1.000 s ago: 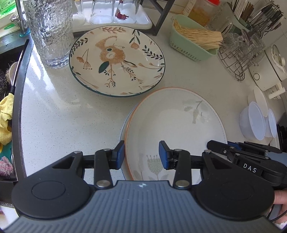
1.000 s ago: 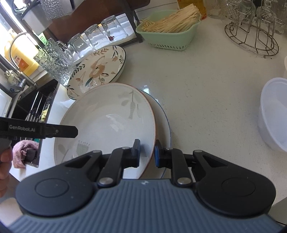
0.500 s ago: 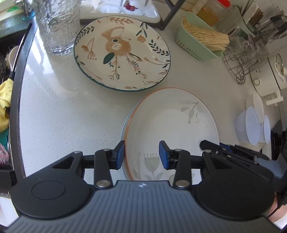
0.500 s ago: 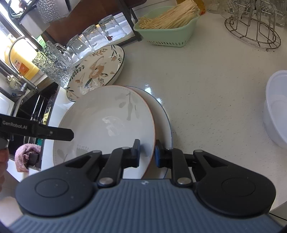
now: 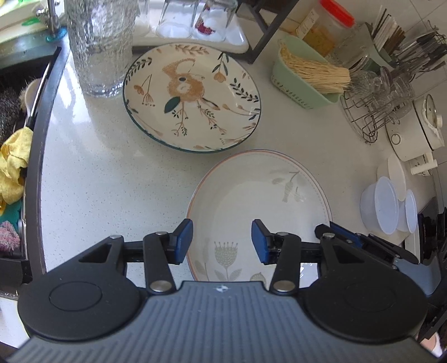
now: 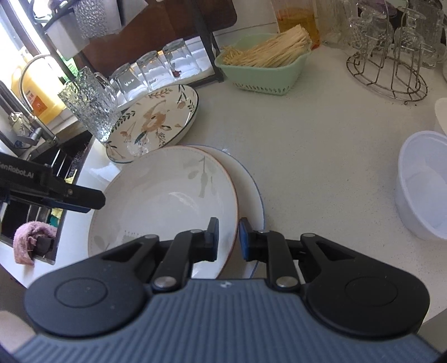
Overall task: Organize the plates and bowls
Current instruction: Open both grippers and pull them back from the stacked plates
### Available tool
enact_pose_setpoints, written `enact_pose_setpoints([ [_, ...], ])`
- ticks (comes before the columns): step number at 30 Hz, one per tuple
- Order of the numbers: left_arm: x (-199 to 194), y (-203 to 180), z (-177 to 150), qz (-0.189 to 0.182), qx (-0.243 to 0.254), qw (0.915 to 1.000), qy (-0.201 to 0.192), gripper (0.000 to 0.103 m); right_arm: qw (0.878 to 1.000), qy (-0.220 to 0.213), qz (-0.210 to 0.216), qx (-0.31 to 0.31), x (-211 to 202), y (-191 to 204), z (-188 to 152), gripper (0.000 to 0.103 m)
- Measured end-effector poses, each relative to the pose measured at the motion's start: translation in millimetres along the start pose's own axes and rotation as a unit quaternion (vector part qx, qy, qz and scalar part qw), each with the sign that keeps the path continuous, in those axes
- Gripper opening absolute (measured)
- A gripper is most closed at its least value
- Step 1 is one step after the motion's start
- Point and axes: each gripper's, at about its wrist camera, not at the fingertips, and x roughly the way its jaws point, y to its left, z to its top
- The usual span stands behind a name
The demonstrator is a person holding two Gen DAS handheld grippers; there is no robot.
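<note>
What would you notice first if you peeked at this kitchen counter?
The squirrel plate with painted leaves, lying flat beside a bumpy glass jug. Nearer, the right gripper pinches the rim of a pale flowered plate resting on another plate.

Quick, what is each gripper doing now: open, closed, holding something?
Left gripper: jaws opening, astride the pale plate's rim, not pressing it.
Right gripper: shut on the pale plate's rim.

A: What carries everything?
B: A pale speckled stone counter (image 5: 111, 178), glossy with daylight.
A: And around it?
B: A dark sink (image 6: 36, 212) on the left, a black-framed rack (image 6: 206, 42) behind, and white wall tiles (image 5: 419, 16).
</note>
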Motion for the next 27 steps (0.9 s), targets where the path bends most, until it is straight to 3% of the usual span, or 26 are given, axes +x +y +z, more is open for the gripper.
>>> enact_pose_setpoints([
  [14,-57.6,-45.3,-29.4,-0.013,0.035,0.9951,-0.092,0.053,0.997,-0.082,-0.007,0.004,-73.4,0.5,6.4,0.020],
  [27,-96.2,-107.8,-71.8,0.027,0.071,0.9830,-0.167,0.053,0.991,-0.133,0.009,-0.013,-141.2,-6.5,-6.0,0.020],
])
